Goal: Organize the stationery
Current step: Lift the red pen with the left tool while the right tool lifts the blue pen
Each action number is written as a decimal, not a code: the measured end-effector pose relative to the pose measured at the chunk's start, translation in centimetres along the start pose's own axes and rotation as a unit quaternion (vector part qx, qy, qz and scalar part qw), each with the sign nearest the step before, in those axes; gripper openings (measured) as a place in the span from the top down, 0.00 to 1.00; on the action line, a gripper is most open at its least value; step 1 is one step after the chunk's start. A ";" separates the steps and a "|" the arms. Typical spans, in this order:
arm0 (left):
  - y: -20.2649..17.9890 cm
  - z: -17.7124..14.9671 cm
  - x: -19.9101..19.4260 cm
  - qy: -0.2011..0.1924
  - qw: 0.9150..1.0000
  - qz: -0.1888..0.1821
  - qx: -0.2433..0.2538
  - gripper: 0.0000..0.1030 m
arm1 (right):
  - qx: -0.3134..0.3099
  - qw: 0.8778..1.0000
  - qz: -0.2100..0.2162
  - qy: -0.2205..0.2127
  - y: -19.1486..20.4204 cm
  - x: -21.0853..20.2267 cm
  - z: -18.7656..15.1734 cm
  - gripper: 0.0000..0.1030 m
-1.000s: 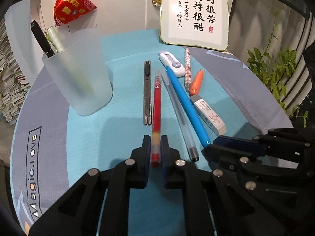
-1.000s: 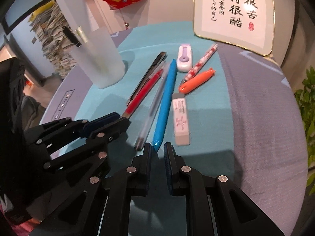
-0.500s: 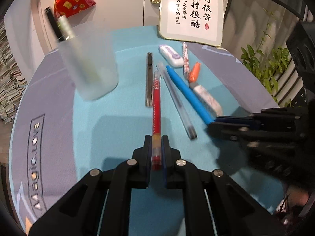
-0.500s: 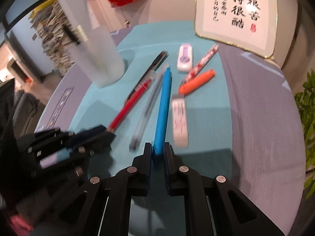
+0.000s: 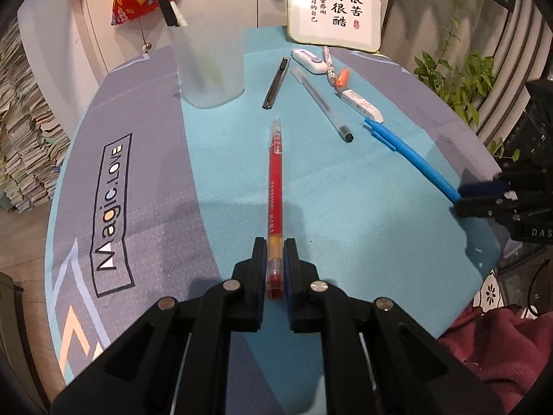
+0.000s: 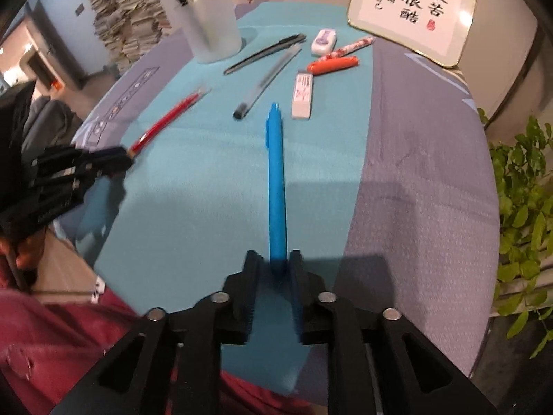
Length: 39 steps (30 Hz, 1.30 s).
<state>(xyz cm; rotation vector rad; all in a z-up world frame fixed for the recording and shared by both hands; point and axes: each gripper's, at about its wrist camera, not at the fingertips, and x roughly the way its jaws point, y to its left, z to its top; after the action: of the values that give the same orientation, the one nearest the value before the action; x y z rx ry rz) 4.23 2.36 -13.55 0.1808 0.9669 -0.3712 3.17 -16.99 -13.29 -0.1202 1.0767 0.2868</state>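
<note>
Left gripper: clamped narrow on the butt end of the red pen, bottom centre of the left wrist view; pen runs straight up the frame, tip free.
Right gripper: jaws have just been opening; the blue pen stands between them, a gap showing on its left side. Whether the right pad presses on it I cannot tell.
Right gripper, other view: right edge of frame, blue pen slanting to upper left from it.
Surface: teal mat over a grey printed cloth.
Frosted cup: upper left, upright, 1 black marker projecting from its rim.
Loose items, upper centre: black utility knife, clear pen, white eraser, orange pen, patterned pen, white correction tape.
Obstruction: none between red pen tip and cup.
Background: calligraphy board at top, plant at right.
</note>
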 end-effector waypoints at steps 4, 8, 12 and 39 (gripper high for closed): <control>-0.1 0.9 -0.2 -0.018 1.000 0.003 -0.006 0.64 | -0.005 0.999 -0.005 -0.036 0.6 -0.3 1.6 0.56; 0.1 2.7 0.5 -0.031 0.999 0.009 -0.006 0.63 | -0.012 0.998 -0.029 -0.061 1.2 0.2 3.9 0.56; 0.4 4.5 2.1 -0.022 1.000 0.009 -0.013 0.64 | 0.006 0.999 -0.015 -0.051 1.2 2.0 6.0 0.56; 0.1 7.9 4.0 -0.013 1.000 -0.005 0.004 0.92 | 0.016 0.997 -0.021 -0.073 0.5 2.1 7.7 0.86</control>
<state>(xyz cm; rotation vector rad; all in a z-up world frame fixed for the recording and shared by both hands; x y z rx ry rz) 12.41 -0.89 -12.38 0.1784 0.9400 -0.3858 10.50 -14.34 -11.45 -0.0923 0.9325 0.2375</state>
